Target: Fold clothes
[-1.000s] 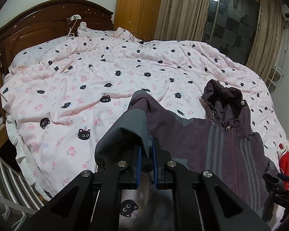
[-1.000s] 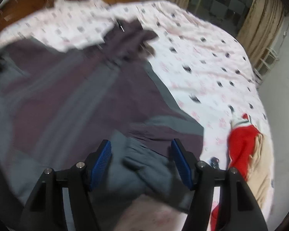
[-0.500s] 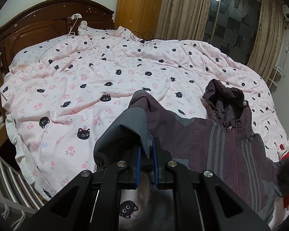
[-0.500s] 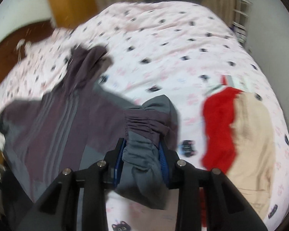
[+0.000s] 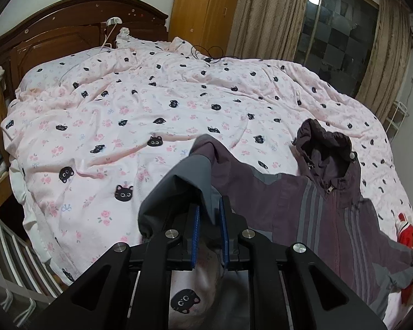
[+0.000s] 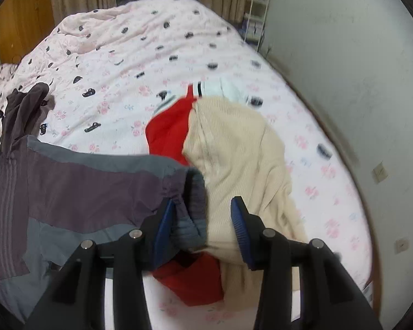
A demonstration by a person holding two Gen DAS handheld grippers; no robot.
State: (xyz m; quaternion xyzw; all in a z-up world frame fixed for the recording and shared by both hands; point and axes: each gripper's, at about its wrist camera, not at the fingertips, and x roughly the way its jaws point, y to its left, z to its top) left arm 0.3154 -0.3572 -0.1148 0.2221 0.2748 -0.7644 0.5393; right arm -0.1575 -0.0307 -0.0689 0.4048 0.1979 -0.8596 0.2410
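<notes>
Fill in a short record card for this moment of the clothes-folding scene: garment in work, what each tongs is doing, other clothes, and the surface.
garment in work: purple and grey hooded jacket, spread front up, zip closed
left tongs: shut on a grey sleeve end of the jacket
right tongs: open, the other sleeve cuff between its pads
other clothes: cream knit sweater lying over a red garment
surface: bed with pink cat-print cover

Bed (image 5: 140, 115) fills room, pink cat-print cover rumpled. Dark carved wooden headboard (image 5: 68, 30) at far-left edge. Orange wooden wardrobe (image 5: 201, 8) behind far edge. Beige curtains (image 5: 267, 19) frame dark window (image 5: 336, 27) reflecting ceiling light. White wall (image 6: 352, 63), wire rack (image 6: 257, 5) along right edge.
</notes>
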